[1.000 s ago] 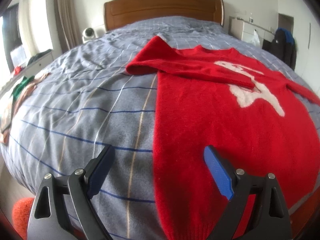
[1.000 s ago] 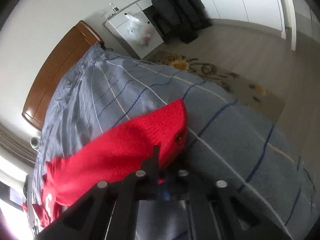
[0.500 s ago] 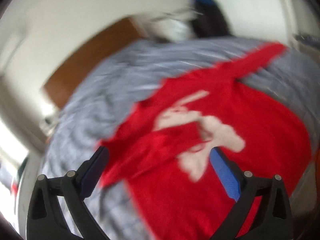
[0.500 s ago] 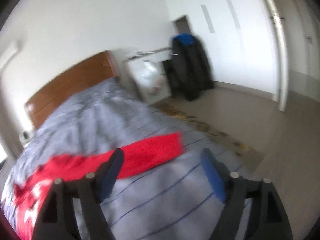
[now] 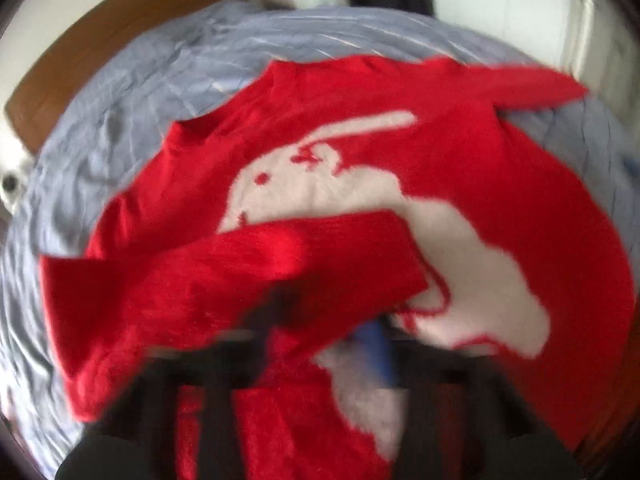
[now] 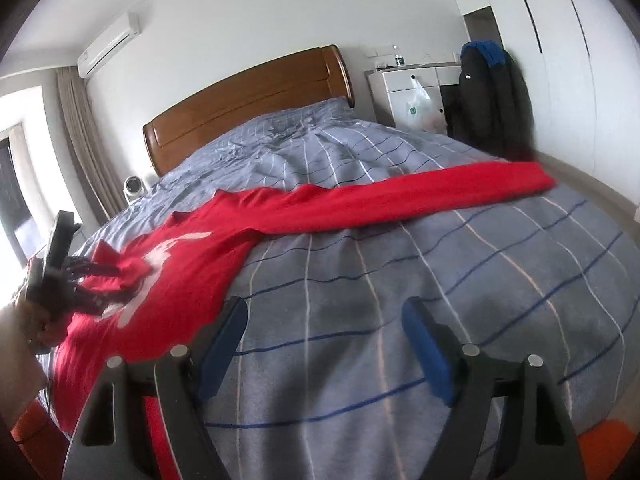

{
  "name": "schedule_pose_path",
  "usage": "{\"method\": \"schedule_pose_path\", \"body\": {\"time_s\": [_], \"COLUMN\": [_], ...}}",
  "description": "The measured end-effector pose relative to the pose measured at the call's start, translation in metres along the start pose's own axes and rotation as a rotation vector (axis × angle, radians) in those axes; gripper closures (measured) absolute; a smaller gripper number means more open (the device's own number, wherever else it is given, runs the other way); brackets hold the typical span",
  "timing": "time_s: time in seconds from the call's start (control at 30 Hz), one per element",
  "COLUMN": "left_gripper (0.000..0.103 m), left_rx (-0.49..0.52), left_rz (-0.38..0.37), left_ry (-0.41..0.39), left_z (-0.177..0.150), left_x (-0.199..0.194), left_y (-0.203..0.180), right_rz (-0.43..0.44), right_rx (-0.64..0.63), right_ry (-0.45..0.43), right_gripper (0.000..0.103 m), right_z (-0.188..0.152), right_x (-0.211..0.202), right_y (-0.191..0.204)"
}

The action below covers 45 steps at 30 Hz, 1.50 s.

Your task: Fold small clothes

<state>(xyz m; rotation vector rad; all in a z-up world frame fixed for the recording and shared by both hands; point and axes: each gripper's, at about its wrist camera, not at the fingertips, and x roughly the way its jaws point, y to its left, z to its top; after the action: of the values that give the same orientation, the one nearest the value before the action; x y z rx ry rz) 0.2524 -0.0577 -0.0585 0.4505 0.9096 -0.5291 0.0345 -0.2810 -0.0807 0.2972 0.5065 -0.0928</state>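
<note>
Your left gripper pinches the red sweater's near sleeve at frame centre. Lay that cuff flat across the white rabbit, then release. Your right gripper, jaws wide and empty, hovers low over the bedspread.

Both views are lit by soft daylight. In the right wrist view the window at the left edge is overexposed, and the white wall is evenly lit. Strong motion blur is seen throughout the left wrist view; the left gripper is smeared. Barrel distortion and dark vignetting are present at all edges.
</note>
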Motion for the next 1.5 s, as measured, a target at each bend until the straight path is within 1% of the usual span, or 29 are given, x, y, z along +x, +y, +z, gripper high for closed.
{"method": "schedule_pose_path", "body": {"time_s": [0.07, 0.1, 0.17, 0.23, 0.27, 0.3, 0.37, 0.43, 0.5, 0.53, 0.6, 0.73, 0.8, 0.87, 0.9, 0.93, 0.97, 1.0, 1.03, 1.07, 1.1, 1.13, 1.2, 1.23, 1.27, 1.3, 1.33, 1.43, 1.5], "left_gripper": [0.098, 0.1, 0.1, 0.1, 0.1, 0.1, 0.1, 0.1, 0.1, 0.1, 0.1, 0.1, 0.1, 0.095, 0.094, 0.081, 0.059, 0.048, 0.035, 0.032, 0.031, 0.029, 0.022, 0.017, 0.013, 0.01, 0.008, 0.007, 0.007], "left_rx": [-0.088, -0.141, -0.264, -0.415, -0.493, -0.561, -0.641, -0.709, -0.774, -0.815, -0.882, -0.908, -0.929, -0.905, -0.879, -0.859, -0.854, -0.857, -0.864, -0.867, -0.861, -0.851, -0.817, -0.789, -0.763, -0.735, -0.71, -0.69, -0.697], "left_rz": [-0.012, 0.0, 0.077, 0.149, 0.209, 0.295, 0.487, 0.697, 0.839, 0.87, 0.843, 0.805, 0.79, 0.817, 0.837, 0.859, 0.876, 0.884, 0.867, 0.84, 0.791, 0.75, 0.638, 0.586, 0.548, 0.51, 0.469, 0.365, 0.348], "left_ry": [-0.048, -0.085, -0.147, -0.181, -0.186, -0.186, -0.175, -0.124, -0.064, -0.032, 0.042, 0.148, 0.176, 0.183, 0.175, 0.179, 0.184, 0.169, 0.121, 0.07, 0.009, -0.023, -0.102, -0.14, -0.171, -0.201, -0.223, -0.246, -0.248], "left_z": [0.0, -0.003, -0.014, -0.033, -0.046, -0.059, -0.087, -0.118, -0.145, -0.161, -0.187, -0.218, -0.232, -0.237, -0.236, -0.234, -0.233, -0.232, -0.23, -0.226, -0.219, -0.212, -0.193, -0.181, -0.17, -0.159, -0.149, -0.132, -0.128], "left_x": [-0.014, -0.027, -0.057, -0.086, -0.099, -0.112, -0.134, -0.15, -0.156, -0.156, -0.145, -0.104, -0.092, -0.09, -0.091, -0.094, -0.098, -0.106, -0.118, -0.129, -0.144, -0.15, -0.164, -0.169, -0.172, -0.173, -0.172, -0.153, -0.132], "left_y": [0.013, 0.021, 0.051, 0.091, 0.113, 0.136, 0.173, 0.207, 0.235, 0.246, 0.264, 0.266, 0.264, 0.259, 0.254, 0.249, 0.248, 0.243, 0.237, 0.228, 0.212, 0.204, 0.176, 0.161, 0.148, 0.133, 0.118, 0.094, 0.09], "right_rz": [-0.002, -0.002, -0.002, -0.003, 0.001, 0.006, 0.014, 0.023, 0.028, 0.029, 0.032, 0.03, 0.025, 0.02, 0.02, 0.019, 0.016, 0.006, -0.003, -0.01, -0.016, -0.021, -0.033, -0.039, -0.041, -0.043, -0.045, -0.048, -0.041], "right_rx": [-0.009, -0.012, -0.017, -0.028, -0.032, -0.034, -0.041, -0.048, -0.058, -0.065, -0.074, -0.093, -0.101, -0.105, -0.104, -0.101, -0.1, -0.097, -0.094, -0.092, -0.091, -0.093, -0.106, -0.119, -0.127, -0.142, -0.156, -0.202, -0.221], "right_ry": [0.004, 0.001, -0.006, -0.018, -0.023, -0.026, -0.026, -0.02, -0.012, -0.009, -0.003, 0.009, 0.014, 0.014, 0.014, 0.013, 0.013, 0.013, 0.011, 0.009, 0.003, -0.006, -0.029, -0.042, -0.045, -0.047, -0.049, -0.052, -0.055], "right_gripper": [0.024, 0.024, 0.024, 0.024, 0.024, 0.024, 0.024, 0.024, 0.024, 0.024, 0.024, 0.024, 0.024, 0.024, 0.024, 0.024, 0.024, 0.024, 0.024, 0.023, 0.023, 0.023, 0.021, 0.02, 0.02, 0.019, 0.019, 0.019, 0.019], "right_z": [-0.002, -0.002, -0.002, -0.002, -0.002, -0.002, -0.002, -0.002, -0.004, -0.005, -0.006, -0.009, -0.01, -0.011, -0.011, -0.011, -0.011, -0.01, -0.01, -0.01, -0.009, -0.008, -0.004, 0.0, 0.003, 0.009, 0.014, 0.033, 0.048], "right_x": [0.001, 0.0, 0.0, -0.005, -0.006, -0.005, -0.004, -0.001, 0.001, 0.002, 0.004, 0.008, 0.009, 0.008, 0.008, 0.007, 0.007, 0.008, 0.008, 0.008, 0.007, 0.005, 0.001, 0.0, 0.0, 0.0, 0.002, 0.009, 0.018], "right_y": [0.004, 0.005, 0.008, 0.01, 0.01, 0.011, 0.013, 0.016, 0.019, 0.021, 0.023, 0.028, 0.029, 0.029, 0.029, 0.028, 0.027, 0.026, 0.025, 0.024, 0.024, 0.024, 0.027, 0.03, 0.032, 0.036, 0.039, 0.047, 0.049]}}
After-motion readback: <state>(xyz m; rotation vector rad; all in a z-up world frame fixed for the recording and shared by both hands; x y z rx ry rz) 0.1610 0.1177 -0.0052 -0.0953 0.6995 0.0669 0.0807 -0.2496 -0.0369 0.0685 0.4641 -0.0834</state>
